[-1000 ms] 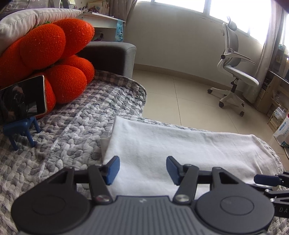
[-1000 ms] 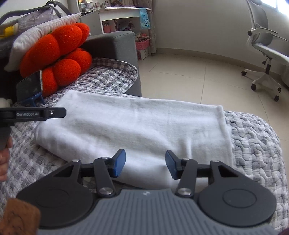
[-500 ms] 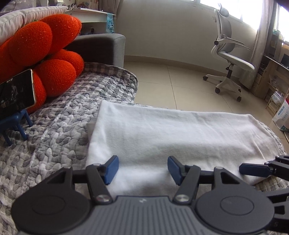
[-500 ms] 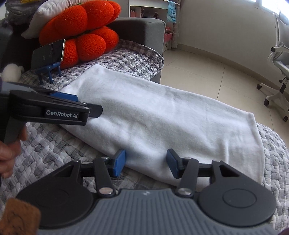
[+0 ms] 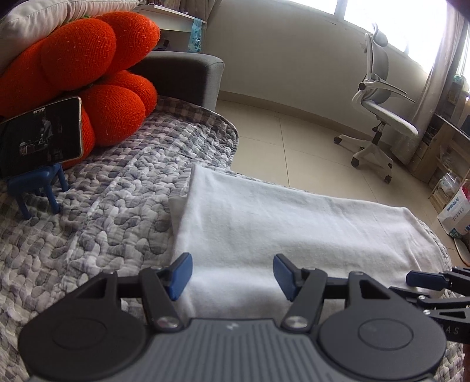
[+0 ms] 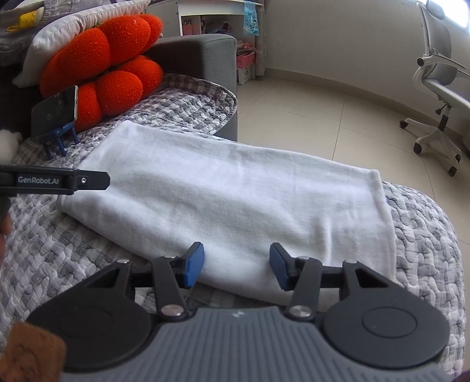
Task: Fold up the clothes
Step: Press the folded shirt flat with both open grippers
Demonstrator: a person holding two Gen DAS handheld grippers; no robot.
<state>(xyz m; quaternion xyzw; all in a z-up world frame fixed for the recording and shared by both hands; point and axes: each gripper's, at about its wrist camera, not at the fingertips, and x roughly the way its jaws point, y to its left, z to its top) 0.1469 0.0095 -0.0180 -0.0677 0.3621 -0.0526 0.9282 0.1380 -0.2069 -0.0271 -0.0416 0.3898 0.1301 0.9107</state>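
Where seen from the left wrist: white cloth (image 5: 288, 232), folded into a long flat band, plain, softly creased, spread across quilt (image 5: 97, 223) in grey pebble print. Left gripper (image 5: 232, 274) released, blue pads spread wide over near edge of cloth, nothing between them. Right gripper (image 5: 423, 279) at lower right, tip only, near end of cloth; open or clenched not to be told from this view. Orange cushion (image 5: 88, 82) at upper left; phone (image 5: 41, 138) on blue stand (image 5: 38, 188) leaning against it. Grey sofa arm (image 5: 188, 76) behind. Pale tiled floor (image 5: 293, 147), white chair (image 5: 379, 117), window (image 5: 390, 20) beyond.

Where seen from the right wrist: cloth (image 6: 235, 199) lying slantwise on quilt (image 6: 426, 235), thick rounded fold along near edge, far right end squared off. Right gripper (image 6: 235, 266) released, pads apart at near fold, holding nothing. Left gripper (image 6: 58, 182) side-on at left, level with far end of cloth. Cushion (image 6: 102, 67), phone (image 6: 55, 108), stand (image 6: 58, 138) at upper left; sofa arm (image 6: 202, 58), floor (image 6: 323, 123), chair (image 6: 440, 97) behind.
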